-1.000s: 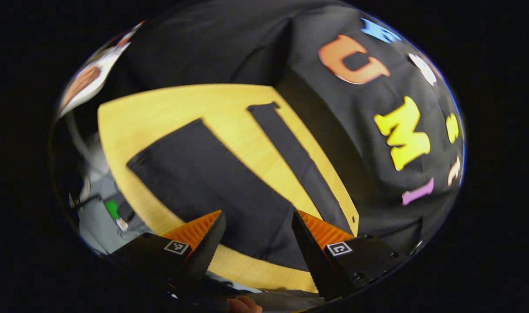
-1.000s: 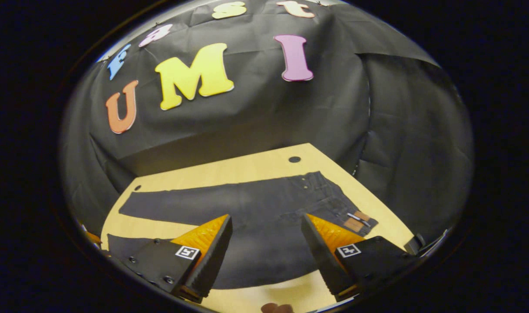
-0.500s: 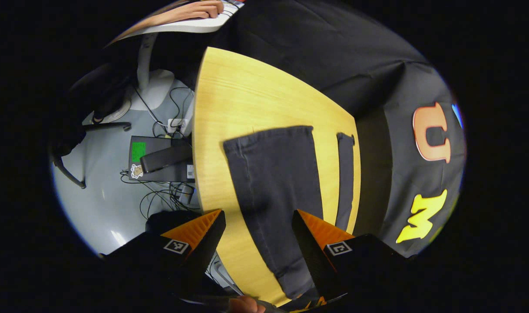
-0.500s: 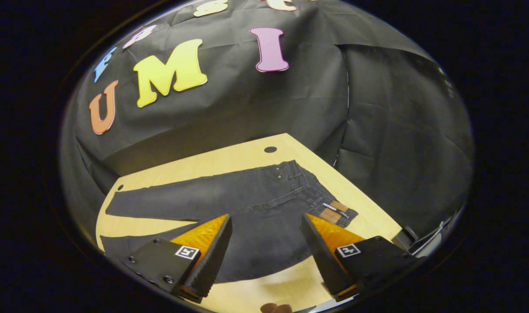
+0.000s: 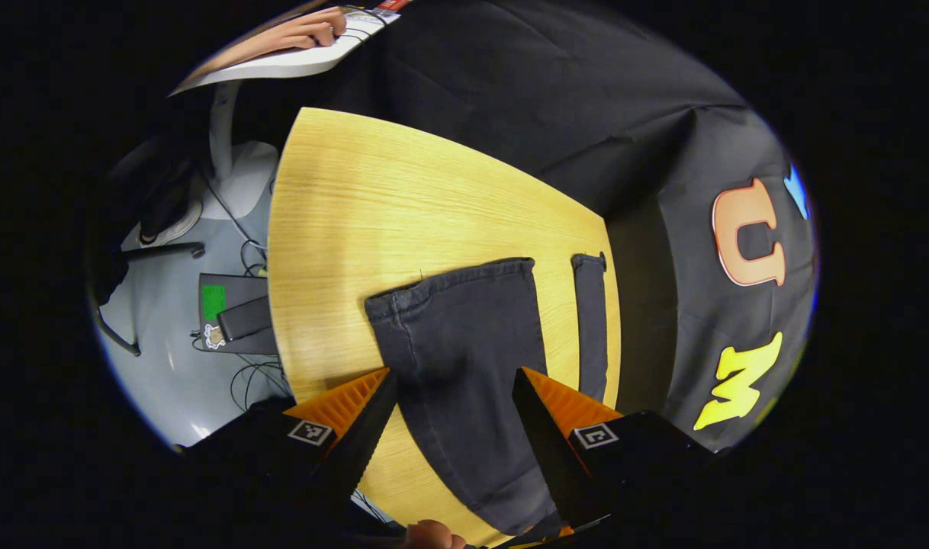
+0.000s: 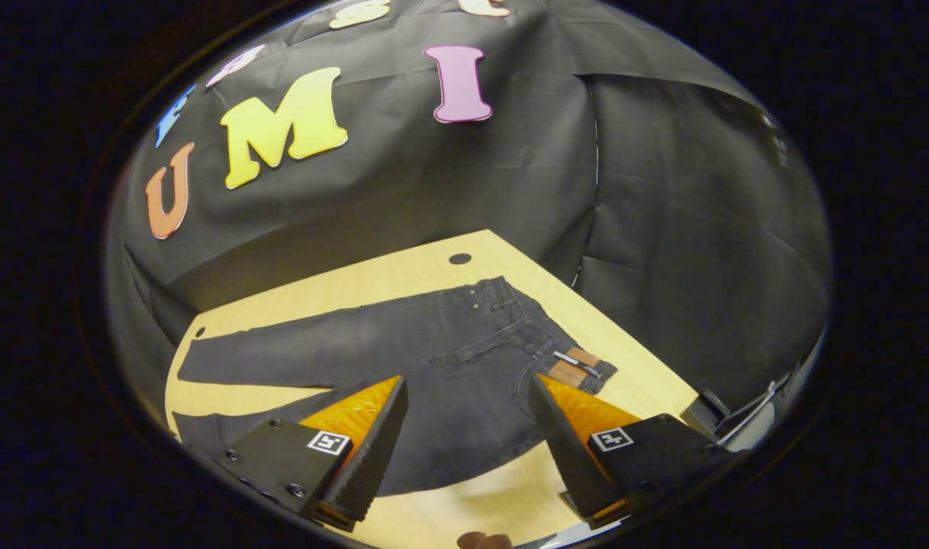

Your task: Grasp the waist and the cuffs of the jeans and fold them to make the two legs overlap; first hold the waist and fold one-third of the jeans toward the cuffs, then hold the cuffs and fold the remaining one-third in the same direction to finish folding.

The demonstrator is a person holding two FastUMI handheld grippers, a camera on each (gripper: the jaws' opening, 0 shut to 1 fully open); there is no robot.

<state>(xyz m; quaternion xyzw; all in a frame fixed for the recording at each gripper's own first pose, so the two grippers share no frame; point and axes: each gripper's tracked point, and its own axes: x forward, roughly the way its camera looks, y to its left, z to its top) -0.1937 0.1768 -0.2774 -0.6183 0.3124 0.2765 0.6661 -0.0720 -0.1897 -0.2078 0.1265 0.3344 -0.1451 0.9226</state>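
Dark jeans (image 6: pixel 403 351) lie flat on the wooden table (image 6: pixel 403 278), legs spread apart, waist (image 6: pixel 544 343) with a brown patch toward the right. In the left gripper view the near leg's cuff (image 5: pixel 449 284) lies ahead, with the far leg's cuff (image 5: pixel 589 263) beyond it. My left gripper (image 5: pixel 453 381) hovers open above the near leg, a little short of its cuff. My right gripper (image 6: pixel 468 389) hangs open over the seat of the jeans near the waist. Neither gripper holds anything.
Black cloth walls the table's far and right sides. The table's left edge (image 5: pixel 275 252) drops to a grey floor with a dark box (image 5: pixel 232 313) and cables. A person's hand (image 5: pixel 304 30) rests on a white surface farther off. A small hole (image 6: pixel 460 258) marks the table near the waist.
The left gripper has swung from looking across both legs to facing the cuffs and has come nearer the near cuff. The right gripper has drifted slightly toward the waist.
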